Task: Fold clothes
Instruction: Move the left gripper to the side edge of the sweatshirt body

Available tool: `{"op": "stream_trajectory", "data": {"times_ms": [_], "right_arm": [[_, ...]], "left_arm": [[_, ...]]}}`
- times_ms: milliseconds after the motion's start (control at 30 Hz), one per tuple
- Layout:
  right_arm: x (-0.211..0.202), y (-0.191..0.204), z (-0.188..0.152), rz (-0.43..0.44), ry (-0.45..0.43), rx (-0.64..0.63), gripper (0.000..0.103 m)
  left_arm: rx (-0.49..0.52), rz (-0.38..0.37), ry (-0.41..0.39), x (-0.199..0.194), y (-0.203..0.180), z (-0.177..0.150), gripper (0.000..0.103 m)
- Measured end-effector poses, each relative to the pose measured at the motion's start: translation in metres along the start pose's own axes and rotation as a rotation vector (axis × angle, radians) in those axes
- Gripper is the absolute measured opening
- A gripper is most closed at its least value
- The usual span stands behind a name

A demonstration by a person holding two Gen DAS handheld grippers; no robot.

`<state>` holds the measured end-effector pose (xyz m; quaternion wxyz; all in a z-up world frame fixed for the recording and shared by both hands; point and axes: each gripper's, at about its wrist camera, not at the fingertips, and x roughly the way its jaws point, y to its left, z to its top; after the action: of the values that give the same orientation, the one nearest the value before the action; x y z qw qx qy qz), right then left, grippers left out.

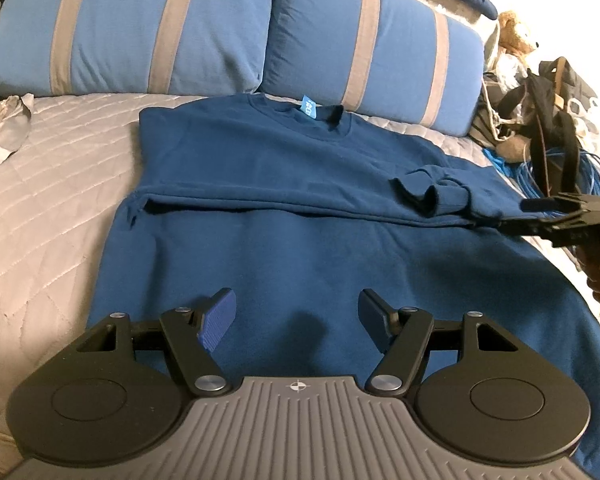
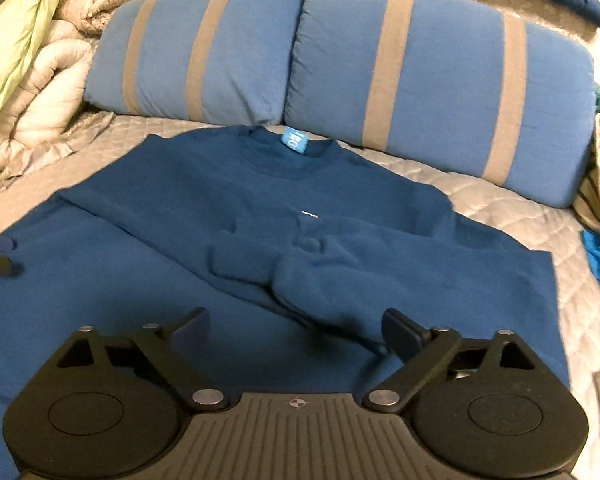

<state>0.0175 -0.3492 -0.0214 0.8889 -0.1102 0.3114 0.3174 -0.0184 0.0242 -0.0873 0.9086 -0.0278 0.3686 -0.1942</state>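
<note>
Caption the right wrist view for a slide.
Open right gripper above a blue sweatshirt, sleeves folded in, on a quilted bed.

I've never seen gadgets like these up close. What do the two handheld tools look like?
Each tool is matte black: two round discs flank a grey ribbed centre plate carrying a small crosshair mark, and jointed links with silver rivets lead to two fingers. The left tool has blue ribbed pads; the right tool's pads look dark. No cables or sleeves show.

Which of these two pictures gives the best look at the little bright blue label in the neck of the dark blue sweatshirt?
The right wrist view: the bright blue label faces the camera, large and central. In the left wrist view the label appears smaller and tilted.
</note>
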Motion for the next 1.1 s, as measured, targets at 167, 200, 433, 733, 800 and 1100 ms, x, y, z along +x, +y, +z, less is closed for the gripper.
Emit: {"op": "stream_trajectory", "data": {"times_ms": [167, 200, 433, 733, 800, 1100], "right_arm": [[-0.013, -0.011, -0.008, -0.032, -0.002, 0.019, 0.103], [-0.015, -0.013, -0.009, -0.038, -0.003, 0.023, 0.103], [-0.025, -0.024, -0.020, -0.068, -0.005, 0.077, 0.103], [-0.034, -0.036, -0.036, -0.091, -0.004, 0.100, 0.103], [-0.036, -0.037, -0.039, -0.094, -0.006, 0.104, 0.103], [-0.044, -0.046, -0.048, -0.082, -0.010, 0.124, 0.103]], "left_arm": [[-0.006, 0.006, 0.041, 0.005, 0.000, 0.003, 0.067], [-0.010, 0.008, 0.054, 0.006, 0.000, 0.004, 0.067], [0.017, 0.027, 0.119, 0.010, -0.009, 0.019, 0.067], [-0.048, -0.115, 0.117, 0.022, -0.045, 0.072, 0.067], [-0.059, -0.131, 0.115, 0.030, -0.053, 0.083, 0.067], [-0.197, -0.243, 0.132, 0.068, -0.071, 0.117, 0.067]]}}
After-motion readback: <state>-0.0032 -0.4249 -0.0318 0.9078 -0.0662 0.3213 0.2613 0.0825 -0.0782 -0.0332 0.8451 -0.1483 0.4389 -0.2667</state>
